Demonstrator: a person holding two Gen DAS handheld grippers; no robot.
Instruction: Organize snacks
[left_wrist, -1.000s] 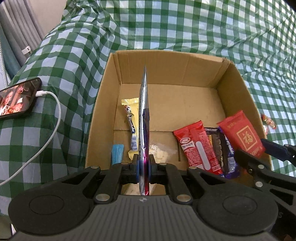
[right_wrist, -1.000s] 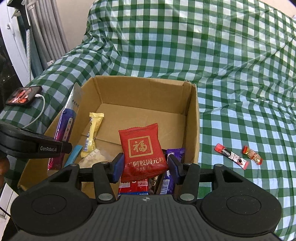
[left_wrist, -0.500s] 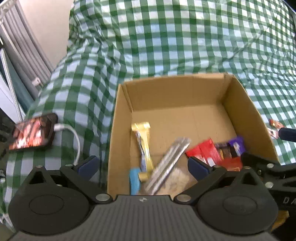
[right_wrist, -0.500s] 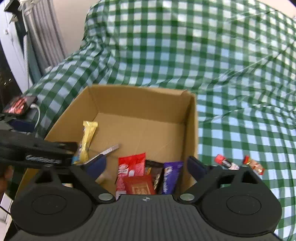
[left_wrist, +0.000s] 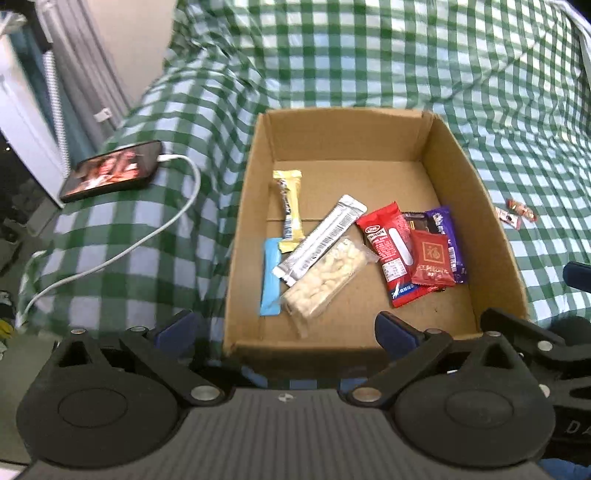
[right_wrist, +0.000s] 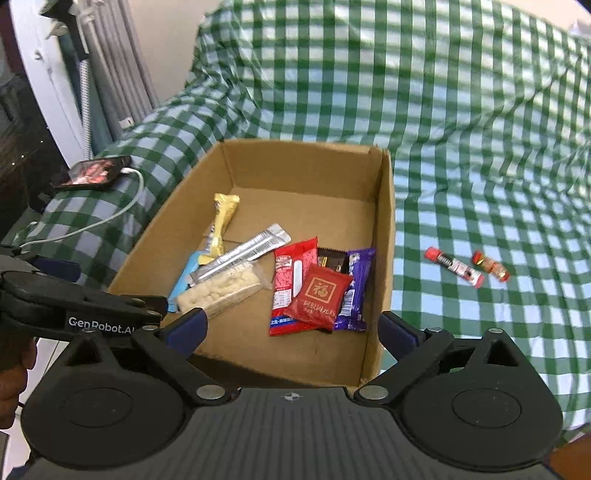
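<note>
I see the silver snack sachet (left_wrist: 320, 240), long and flat, lying in the cardboard box (left_wrist: 495, 236) across the clear nut bar (left_wrist: 325, 277). My left gripper (left_wrist: 284, 332) and right gripper (right_wrist: 291, 328) have just been opening and stand wide, holding nothing. Its long axis runs diagonally toward the far right corner

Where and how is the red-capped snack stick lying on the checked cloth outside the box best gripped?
Grip the red-capped snack stick across its narrow middle, coming straight down with the right gripper, whose jaws already stand wide and empty. It lies flat and slanted on the checked cloth, so turn the jaws square to its length. The small red candy lies close beside it, apart.
</note>
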